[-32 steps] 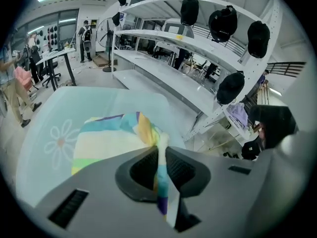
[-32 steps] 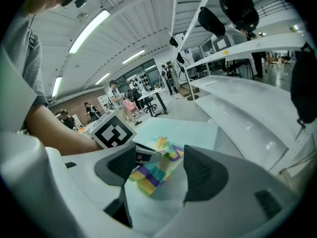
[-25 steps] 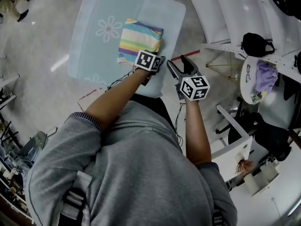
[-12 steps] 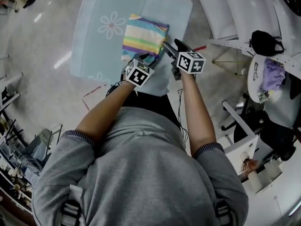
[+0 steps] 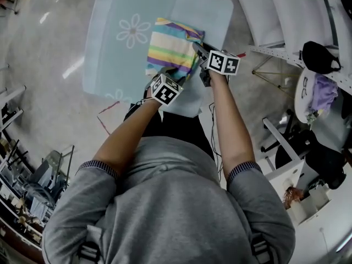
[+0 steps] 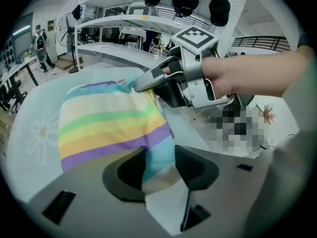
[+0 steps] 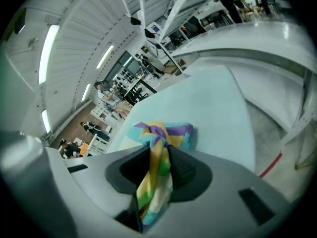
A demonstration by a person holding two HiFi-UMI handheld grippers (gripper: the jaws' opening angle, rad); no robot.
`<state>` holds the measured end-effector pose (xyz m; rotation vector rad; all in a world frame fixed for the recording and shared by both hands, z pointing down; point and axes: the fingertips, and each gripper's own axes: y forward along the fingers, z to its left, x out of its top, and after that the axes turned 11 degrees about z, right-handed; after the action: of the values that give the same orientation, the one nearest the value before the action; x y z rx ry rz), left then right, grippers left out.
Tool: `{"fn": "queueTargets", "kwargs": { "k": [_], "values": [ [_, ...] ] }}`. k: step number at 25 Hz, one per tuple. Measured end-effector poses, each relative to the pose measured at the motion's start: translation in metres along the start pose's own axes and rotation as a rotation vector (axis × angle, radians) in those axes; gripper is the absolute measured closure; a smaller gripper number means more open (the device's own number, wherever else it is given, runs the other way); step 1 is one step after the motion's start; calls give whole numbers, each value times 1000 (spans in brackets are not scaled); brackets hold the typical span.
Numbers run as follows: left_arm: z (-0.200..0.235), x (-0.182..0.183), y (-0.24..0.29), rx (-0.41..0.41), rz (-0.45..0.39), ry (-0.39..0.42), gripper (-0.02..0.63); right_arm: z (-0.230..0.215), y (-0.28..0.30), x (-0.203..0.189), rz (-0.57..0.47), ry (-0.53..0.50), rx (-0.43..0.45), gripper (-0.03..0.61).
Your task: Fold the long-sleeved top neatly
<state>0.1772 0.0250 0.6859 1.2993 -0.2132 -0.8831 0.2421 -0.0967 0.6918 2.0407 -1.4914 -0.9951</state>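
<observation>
Between the jaws of your right gripper [image 7: 161,165], which have just been closing, sits a bunched 3 o'clock corner of the striped top [image 5: 171,47]. Your left gripper [image 6: 159,170] pinches its 6 o'clock edge. Keep both grips level so the layers on the table [image 5: 121,65] stay square.

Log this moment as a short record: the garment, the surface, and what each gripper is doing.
garment: striped top, folded into a compact rectangle
surface: pale blue table with a flower print
left gripper: closed on the top's near edge, with fabric filling the gap between its jaws
right gripper: jaws have just been closing and now pinch a bunched bit of the top's right edge
contact: both grippers are on the top
</observation>
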Motion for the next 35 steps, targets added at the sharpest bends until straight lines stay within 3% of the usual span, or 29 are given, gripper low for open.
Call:
{"fn": "queueTargets", "kwargs": {
  "k": [7,9,13,16,22,27,35],
  "values": [
    [0,7,0,-46,-21,-35,405,26,-24,24,-75,-384,-122,451],
    [-1,8,0,-63,-25,-47,402,12,-22,24,-64,-384,-170,432],
    [-14,7,-4,-108,-25,-34,382,-27,-22,17,-23,-258,-236,393],
    [-32,3,-6,-150,-25,-7,362,-42,-26,11,-11,-185,-240,343],
    [-60,9,-28,-194,-88,6,336,-37,-55,10,-56,-191,-249,333],
    [-58,32,-75,-174,-194,13,337,0,-94,18,-131,-251,-216,324],
    [-26,63,-212,-101,-444,63,342,119,-174,14,-285,-378,-103,310]
  ]
}}
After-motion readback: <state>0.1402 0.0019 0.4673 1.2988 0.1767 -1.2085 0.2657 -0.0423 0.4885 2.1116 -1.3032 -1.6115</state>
